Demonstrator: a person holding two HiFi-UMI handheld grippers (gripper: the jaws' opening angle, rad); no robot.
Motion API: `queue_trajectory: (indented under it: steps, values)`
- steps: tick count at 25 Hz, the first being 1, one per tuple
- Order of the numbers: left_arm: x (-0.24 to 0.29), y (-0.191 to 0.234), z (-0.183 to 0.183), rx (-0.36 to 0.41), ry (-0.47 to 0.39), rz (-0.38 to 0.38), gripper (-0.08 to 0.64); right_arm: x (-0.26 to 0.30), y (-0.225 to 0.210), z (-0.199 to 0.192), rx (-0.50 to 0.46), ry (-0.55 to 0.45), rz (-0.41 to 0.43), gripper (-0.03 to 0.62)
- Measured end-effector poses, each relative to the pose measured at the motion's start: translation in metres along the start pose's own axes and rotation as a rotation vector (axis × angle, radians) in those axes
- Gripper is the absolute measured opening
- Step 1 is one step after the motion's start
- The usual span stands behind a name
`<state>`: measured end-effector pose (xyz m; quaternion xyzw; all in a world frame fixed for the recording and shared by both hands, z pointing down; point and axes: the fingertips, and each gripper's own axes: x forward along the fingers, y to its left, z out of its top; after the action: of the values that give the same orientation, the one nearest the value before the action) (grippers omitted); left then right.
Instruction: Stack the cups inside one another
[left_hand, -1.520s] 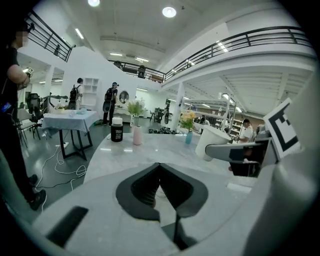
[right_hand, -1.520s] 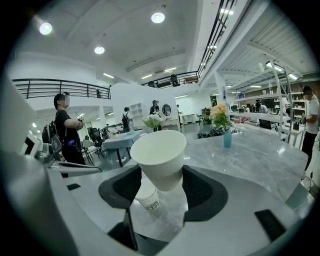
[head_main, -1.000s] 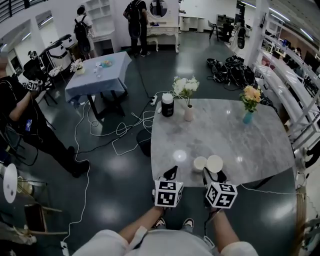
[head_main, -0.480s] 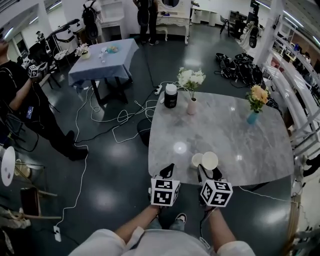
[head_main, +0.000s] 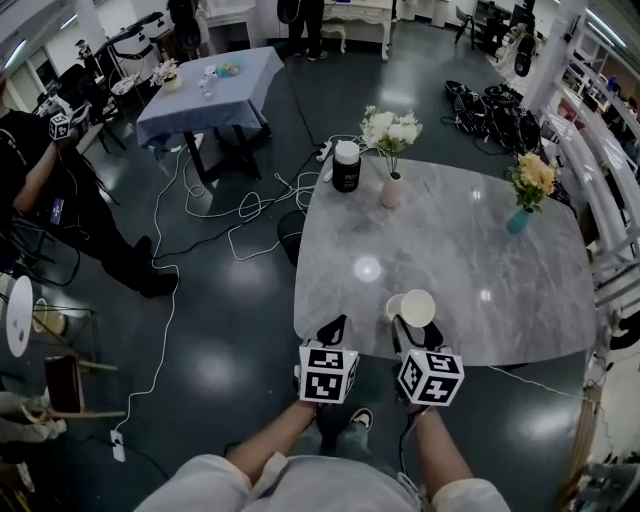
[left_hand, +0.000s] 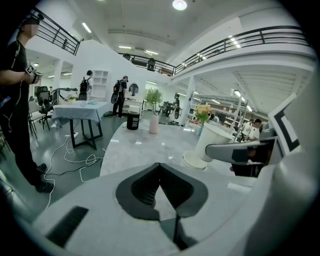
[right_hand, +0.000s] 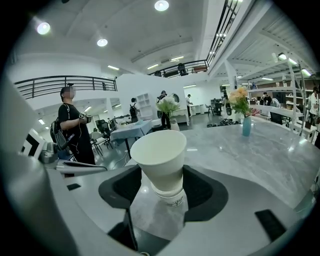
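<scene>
- Right gripper (head_main: 415, 326) grasps a cup (right_hand: 159, 152) at the table's near edge, lower centre; left gripper (left_hand: 160, 166) is clenched and empty.
- Dark floor (head_main: 215, 330), cables (head_main: 240, 235) at upper left.
- Marble table (head_main: 470, 255) holds vases (head_main: 392, 190).

other cup (head_main: 393, 309) partly behind tilted cup (head_main: 419, 306)
</scene>
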<state>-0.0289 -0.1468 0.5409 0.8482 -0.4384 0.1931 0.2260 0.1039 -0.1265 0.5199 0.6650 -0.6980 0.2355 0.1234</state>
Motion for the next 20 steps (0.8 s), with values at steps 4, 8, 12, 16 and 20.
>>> queue_trajectory:
  steps: [4,8,12,16,20]
  values:
    - [0.006,0.002,-0.005,-0.005,0.009,0.010,-0.005,0.008,-0.001,-0.005,-0.002,0.012,0.010,0.235]
    - [0.010,0.004,-0.008,-0.006,0.020,0.020,-0.005,0.015,-0.003,-0.009,-0.003,0.029,0.013,0.235]
    - [0.013,0.008,-0.012,-0.012,0.032,0.031,-0.005,0.021,-0.004,-0.013,-0.005,0.046,0.017,0.235]
    - [0.017,0.012,-0.015,-0.021,0.035,0.039,-0.005,0.026,-0.004,-0.018,-0.006,0.057,0.026,0.235]
    - [0.019,0.013,-0.018,-0.028,0.042,0.041,-0.005,0.029,-0.004,-0.021,-0.012,0.062,0.033,0.235]
